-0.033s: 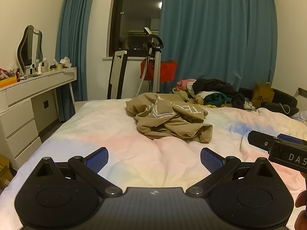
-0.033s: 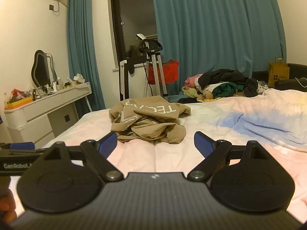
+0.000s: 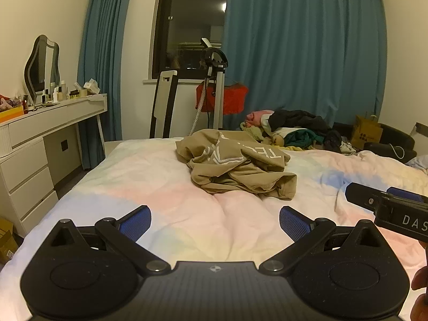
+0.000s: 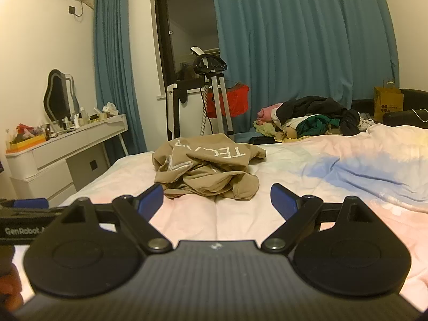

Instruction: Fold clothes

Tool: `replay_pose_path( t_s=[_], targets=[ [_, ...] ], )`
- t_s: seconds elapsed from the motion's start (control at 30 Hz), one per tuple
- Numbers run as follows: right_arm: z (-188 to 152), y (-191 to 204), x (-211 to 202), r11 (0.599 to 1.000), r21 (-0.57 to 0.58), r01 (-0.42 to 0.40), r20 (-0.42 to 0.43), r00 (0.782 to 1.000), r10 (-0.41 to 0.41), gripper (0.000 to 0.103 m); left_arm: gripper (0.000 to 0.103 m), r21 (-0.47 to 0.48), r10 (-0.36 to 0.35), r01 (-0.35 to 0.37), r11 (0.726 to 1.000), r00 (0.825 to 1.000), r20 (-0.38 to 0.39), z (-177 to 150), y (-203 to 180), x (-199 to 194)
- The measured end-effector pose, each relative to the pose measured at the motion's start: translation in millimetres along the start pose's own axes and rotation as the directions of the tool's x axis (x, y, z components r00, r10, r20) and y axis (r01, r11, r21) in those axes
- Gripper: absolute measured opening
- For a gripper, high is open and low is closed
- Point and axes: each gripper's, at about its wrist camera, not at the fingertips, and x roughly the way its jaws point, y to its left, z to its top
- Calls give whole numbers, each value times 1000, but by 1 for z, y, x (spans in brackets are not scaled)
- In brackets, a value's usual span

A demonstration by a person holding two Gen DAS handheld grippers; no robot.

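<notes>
Tan shirt [image 3: 235,164] with white lettering sits crumpled in a heap in the middle of the bed [image 3: 160,187], nothing folded yet. Left gripper [image 3: 215,223] and right gripper [image 4: 216,200] both hover low over the pastel duvet, short of the shirt, jaws spread wide and holding nothing. A pile of other clothes [image 3: 297,131] lies at the bed's far edge.

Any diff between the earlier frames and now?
No visible change. The tan shirt lies crumpled on the bed, untouched. The left claw and the right claw are both open, short of the shirt, holding nothing.
</notes>
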Motion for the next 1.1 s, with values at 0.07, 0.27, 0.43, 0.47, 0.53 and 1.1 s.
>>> replay_pose_path(
  t_s=[0.07, 0.27, 0.43, 0.47, 0.53, 1.1],
  targets=[
    [1, 1, -1, 1000, -1, 1, 0, 1000, -1, 88, 103, -1, -1, 1, 1000, 1000, -2, 0, 0, 0],
    [5, 3, -2, 1000, -4, 2, 0, 1000, -2, 88, 103, 0, -5, 5, 1000, 1000, -3, -3, 6, 2],
    [7, 2, -1, 1000, 0, 2, 1, 1000, -2, 88, 103, 2, -1, 1, 1000, 1000, -3, -3, 4, 0],
    [8, 1, -1, 1000, 1, 2, 1, 1000, -2, 88, 103, 3, 1, -1, 1000, 1000, -2, -3, 3, -1],
    [8, 1, -2, 1000, 3, -1, 4, 1000, 1, 88, 103, 3, 3, -3, 1000, 1000, -2, -4, 2, -2],
    [9, -3, -3, 1000, 26, 4, -15, 1000, -4, 88, 103, 7, 9, -9, 1000, 1000, -8, -5, -2, 3]
  ],
)
